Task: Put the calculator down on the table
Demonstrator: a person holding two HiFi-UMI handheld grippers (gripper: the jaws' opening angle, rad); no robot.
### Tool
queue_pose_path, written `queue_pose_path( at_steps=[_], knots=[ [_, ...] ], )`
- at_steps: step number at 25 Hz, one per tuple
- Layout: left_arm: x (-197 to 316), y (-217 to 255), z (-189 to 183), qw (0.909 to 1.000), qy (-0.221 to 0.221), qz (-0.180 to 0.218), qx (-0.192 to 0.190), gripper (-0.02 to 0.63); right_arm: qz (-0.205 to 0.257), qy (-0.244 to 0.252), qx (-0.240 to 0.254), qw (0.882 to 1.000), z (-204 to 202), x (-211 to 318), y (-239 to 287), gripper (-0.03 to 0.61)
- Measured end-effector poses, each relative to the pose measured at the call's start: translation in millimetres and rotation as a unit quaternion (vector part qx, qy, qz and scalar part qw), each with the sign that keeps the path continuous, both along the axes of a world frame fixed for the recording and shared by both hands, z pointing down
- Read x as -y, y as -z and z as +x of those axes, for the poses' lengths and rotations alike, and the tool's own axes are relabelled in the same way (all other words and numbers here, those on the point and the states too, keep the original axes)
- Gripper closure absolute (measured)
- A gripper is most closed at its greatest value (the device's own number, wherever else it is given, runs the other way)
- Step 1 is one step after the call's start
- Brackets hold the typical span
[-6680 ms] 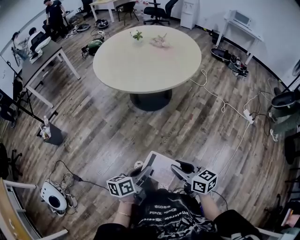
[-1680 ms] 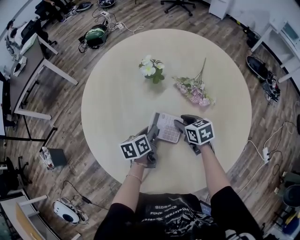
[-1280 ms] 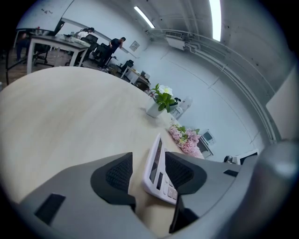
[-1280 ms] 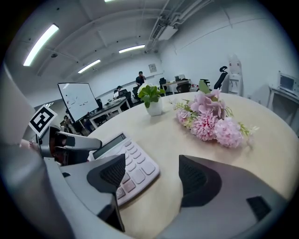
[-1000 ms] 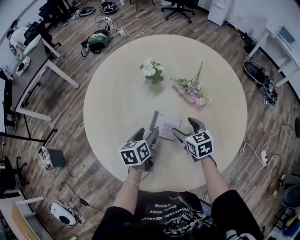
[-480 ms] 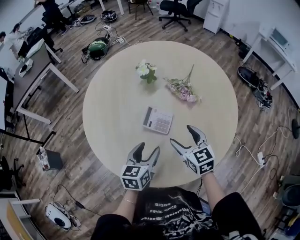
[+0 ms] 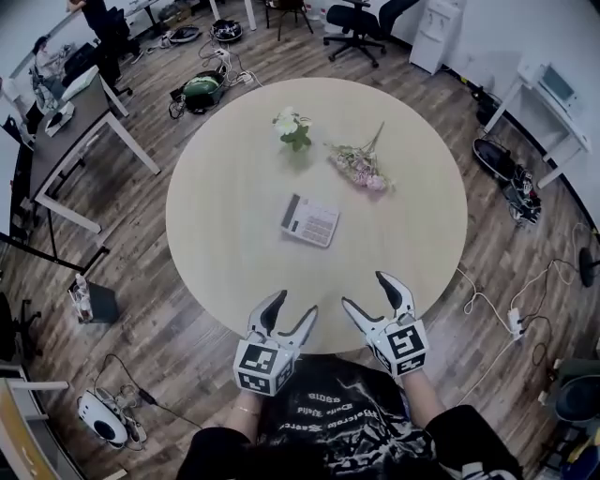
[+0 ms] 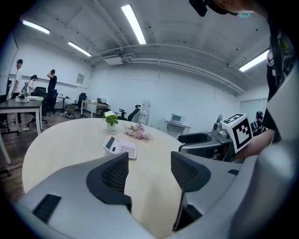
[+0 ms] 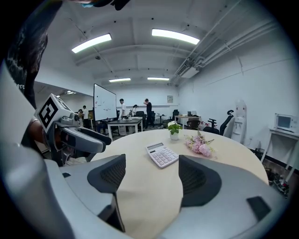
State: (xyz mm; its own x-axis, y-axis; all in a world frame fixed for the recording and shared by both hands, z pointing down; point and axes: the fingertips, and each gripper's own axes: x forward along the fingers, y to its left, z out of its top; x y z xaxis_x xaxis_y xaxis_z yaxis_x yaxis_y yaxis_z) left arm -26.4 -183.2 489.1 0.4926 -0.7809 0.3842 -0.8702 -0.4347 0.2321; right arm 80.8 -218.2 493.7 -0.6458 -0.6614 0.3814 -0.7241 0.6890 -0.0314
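The white calculator (image 7: 309,220) lies flat near the middle of the round beige table (image 7: 225,253), with nothing touching it. It also shows ahead of the jaws in the left gripper view (image 8: 120,147) and the right gripper view (image 9: 162,154). My left gripper (image 7: 293,307) hovers over the table's near edge, open and empty. Beside it, my right gripper (image 7: 367,292) is wide apart and empty, its jaws closing slightly. Both grippers point toward the calculator from well short of it.
A small pot of white flowers (image 7: 292,127) and a bunch of pink flowers (image 7: 356,164) sit on the table's far half. A grey desk (image 7: 70,122) stands at the left. Office chairs (image 7: 361,19) and cables (image 7: 487,300) are on the wooden floor around.
Both grippers let go of the calculator and drew back toward the table's near edge. The calculator now lies alone on the table.
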Motion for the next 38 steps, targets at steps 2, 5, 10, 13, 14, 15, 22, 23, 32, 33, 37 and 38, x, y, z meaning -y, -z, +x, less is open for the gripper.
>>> queue_pose_path(
  at_steps=[2,5,10,13,14,15,22,23,32,33,37,38],
  knots=[
    [-15,-5,5,0.9999,-0.008,0.0,0.011,0.311,-0.008,0.004,-0.006,1.0,5,-17,-7,0.216],
    [-31,-13,12,0.9996,-0.015,0.006,0.025,0.311,-0.019,0.01,-0.012,1.0,9,-34,-18,0.216],
    [-48,-22,27,0.9987,-0.046,-0.016,0.018,0.311,-0.023,0.025,-0.017,0.999,8,-50,-23,0.236],
    [-52,-19,32,0.9985,-0.05,-0.015,0.019,0.31,-0.016,0.027,-0.017,0.999,9,-53,-18,0.241],
    [-53,-18,33,0.9986,-0.048,-0.013,0.018,0.311,-0.011,0.028,-0.017,0.999,9,-54,-16,0.256],
    [-53,-17,33,0.9987,-0.047,-0.012,0.016,0.311,-0.004,0.028,-0.015,0.999,9,-55,-14,0.282],
    [-52,-10,27,0.9996,-0.022,-0.006,-0.015,0.452,0.015,0.016,0.006,1.0,10,-56,-5,0.5],
    [-50,-8,25,0.9997,-0.011,-0.005,-0.019,0.503,0.016,0.017,0.006,1.0,11,-57,-5,0.536],
    [-47,-7,24,0.9992,0.008,-0.012,-0.038,0.593,0.01,0.028,-0.006,1.0,12,-61,-13,0.572],
    [-48,-8,24,0.9992,0.006,-0.013,-0.037,0.594,0.012,0.029,-0.007,0.999,10,-62,-13,0.574],
    [-46,-11,23,0.9993,0.002,-0.015,-0.033,0.594,0.018,0.042,-0.016,0.999,1,-61,-15,0.574],
    [-46,-12,24,0.9993,0.001,-0.016,-0.032,0.594,0.027,0.049,-0.022,0.998,1,-60,-15,0.574]
  ],
)
